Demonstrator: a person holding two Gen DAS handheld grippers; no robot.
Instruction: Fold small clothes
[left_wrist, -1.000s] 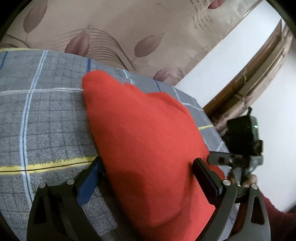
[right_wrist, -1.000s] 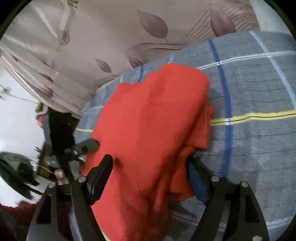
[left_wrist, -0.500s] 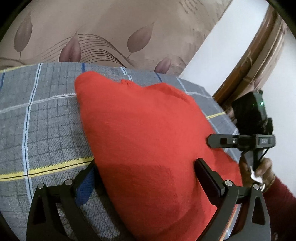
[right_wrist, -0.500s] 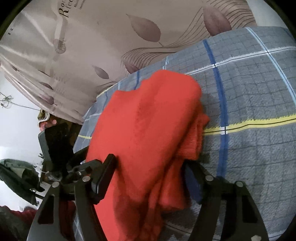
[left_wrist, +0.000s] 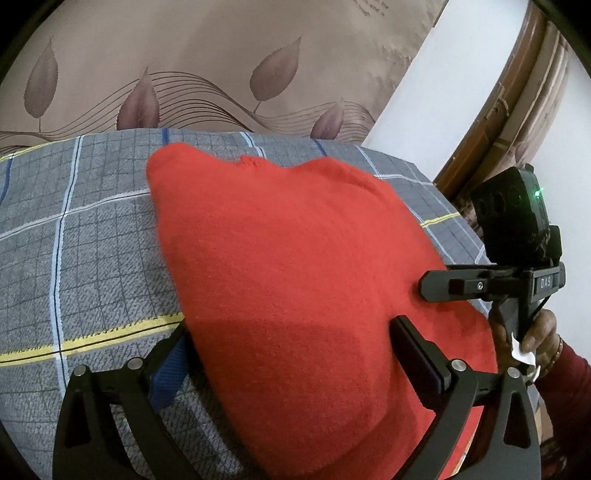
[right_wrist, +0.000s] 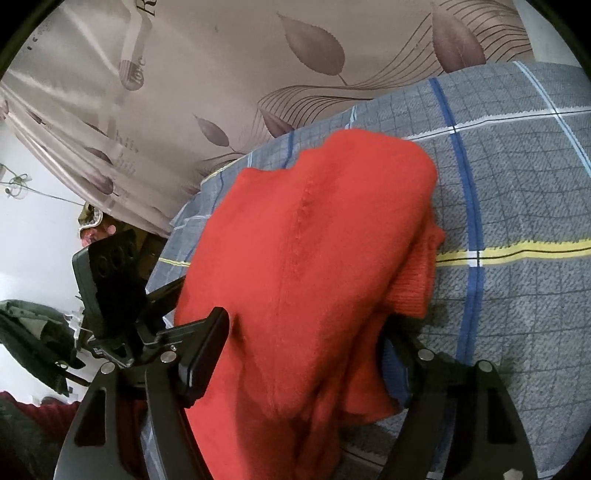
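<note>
A red knit garment lies on a grey plaid blanket and is lifted at its near edge. My left gripper has its fingers spread wide, with the cloth draped between and over them. The other gripper shows at the right of the left wrist view. In the right wrist view the same garment hangs between the wide-spread fingers of my right gripper, with a ribbed cuff folded under at its right. Where the cloth is pinched is hidden.
The blanket has blue, white and yellow stripes. A beige curtain with leaf print hangs behind it. A white wall and a wooden door frame stand at the right. A dark green cloth lies at the left.
Both grippers have lifted and carried the garment's near edge toward the far side. The two grippers have come closer together. The cloth bunches more.
</note>
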